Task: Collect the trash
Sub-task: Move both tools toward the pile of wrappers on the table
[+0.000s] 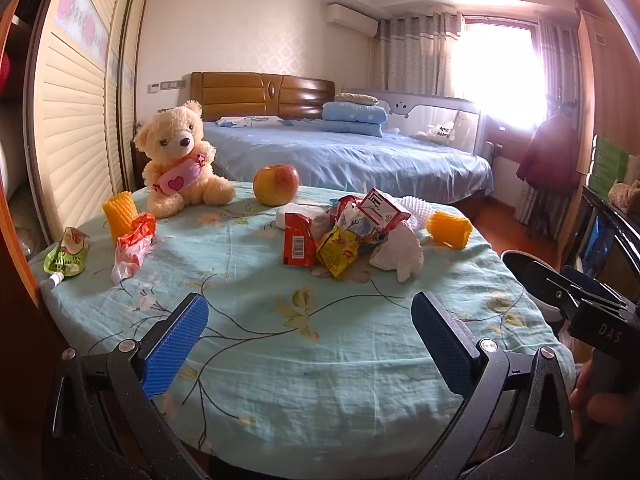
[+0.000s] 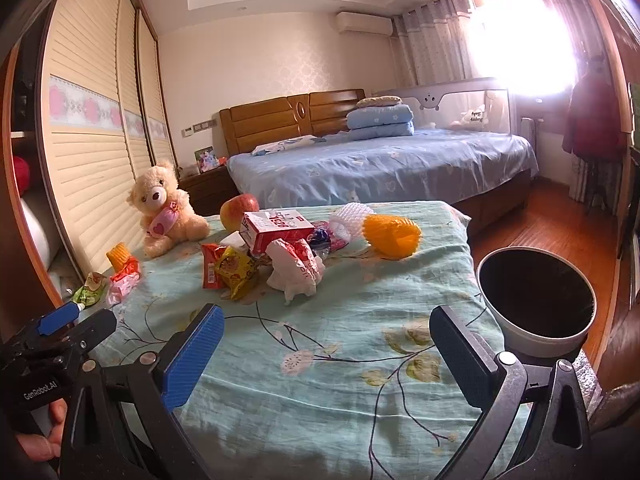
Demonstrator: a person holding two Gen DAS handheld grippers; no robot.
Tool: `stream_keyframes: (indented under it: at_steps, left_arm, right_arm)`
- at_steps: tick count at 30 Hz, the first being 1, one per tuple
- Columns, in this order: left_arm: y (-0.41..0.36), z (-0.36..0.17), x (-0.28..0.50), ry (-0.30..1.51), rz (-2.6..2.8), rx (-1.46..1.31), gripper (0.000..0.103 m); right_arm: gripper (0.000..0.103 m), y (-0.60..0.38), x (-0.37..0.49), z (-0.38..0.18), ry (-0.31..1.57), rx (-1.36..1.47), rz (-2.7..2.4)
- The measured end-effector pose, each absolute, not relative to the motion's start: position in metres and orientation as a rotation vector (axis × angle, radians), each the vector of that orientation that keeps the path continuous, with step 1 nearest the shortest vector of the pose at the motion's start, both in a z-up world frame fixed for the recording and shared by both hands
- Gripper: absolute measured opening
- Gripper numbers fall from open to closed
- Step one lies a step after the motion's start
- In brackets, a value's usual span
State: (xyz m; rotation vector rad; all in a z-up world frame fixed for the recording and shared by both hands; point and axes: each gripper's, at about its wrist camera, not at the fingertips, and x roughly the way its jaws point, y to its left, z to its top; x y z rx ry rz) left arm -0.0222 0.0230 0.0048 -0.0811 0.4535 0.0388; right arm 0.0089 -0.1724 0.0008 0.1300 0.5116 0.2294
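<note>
A heap of trash lies mid-table: a red wrapper (image 1: 297, 242), a yellow wrapper (image 1: 338, 253), a red-and-white carton (image 1: 383, 207) (image 2: 276, 229) and crumpled white paper (image 1: 400, 250) (image 2: 296, 270). Further left lie a red-and-white bag (image 1: 132, 246) and a green pouch (image 1: 68, 256). My left gripper (image 1: 310, 344) is open over the near cloth, nothing between its fingers. My right gripper (image 2: 326, 358) is open too, short of the heap. A white bin with a dark inside (image 2: 536, 300) stands beside the table's right edge.
A teddy bear (image 1: 180, 160), an apple (image 1: 276, 184) and two orange foam nets (image 1: 119, 211) (image 1: 450, 228) also sit on the floral tablecloth (image 1: 320, 360). A wardrobe (image 1: 76, 120) runs along the left; a blue bed (image 1: 352, 156) lies behind. Wooden floor shows on the right.
</note>
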Motion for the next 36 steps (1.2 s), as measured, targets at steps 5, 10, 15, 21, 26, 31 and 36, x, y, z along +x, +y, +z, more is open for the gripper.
stream_keyframes:
  at_steps: [5, 10, 15, 21, 26, 31, 36]
  left_arm:
    - [0.0225, 0.0043, -0.0221, 0.453, 0.038, -0.076, 0.103]
    - [0.0198, 0.0027, -0.0209, 0.460, 0.038, -0.073, 0.103]
    - [0.0194, 0.0027, -0.0202, 0.460, 0.040, -0.074, 0.103]
    - [0.0203, 0.0026, -0.0200, 0.462, 0.037, -0.072, 0.103]
    - [0.0209, 0.0019, -0.0185, 0.463, 0.033, -0.075, 0.103]
    - [0.0222, 0.0008, -0.0171, 0.469, 0.031, -0.082, 0.103]
    - [0.0227, -0.0005, -0.0150, 0.472, 0.032, -0.082, 0.103]
  right_arm:
    - [0.103, -0.1727, 0.0099, 0.0000, 0.521, 0.138, 0.236]
    - [0.103, -0.1737, 0.0097, -0.0003, 0.526, 0.145, 0.243]
    - [0.103, -0.1736, 0.0096, -0.0005, 0.527, 0.146, 0.245]
    - [0.103, -0.1731, 0.0096, -0.0003, 0.528, 0.149, 0.247]
    - [0.103, -0.1729, 0.0098, -0.0002, 0.530, 0.150, 0.247]
    - [0.103, -0.1709, 0.0097, -0.0001, 0.534, 0.152, 0.252]
    - [0.103, -0.1692, 0.0090, -0.0001, 0.537, 0.154, 0.254]
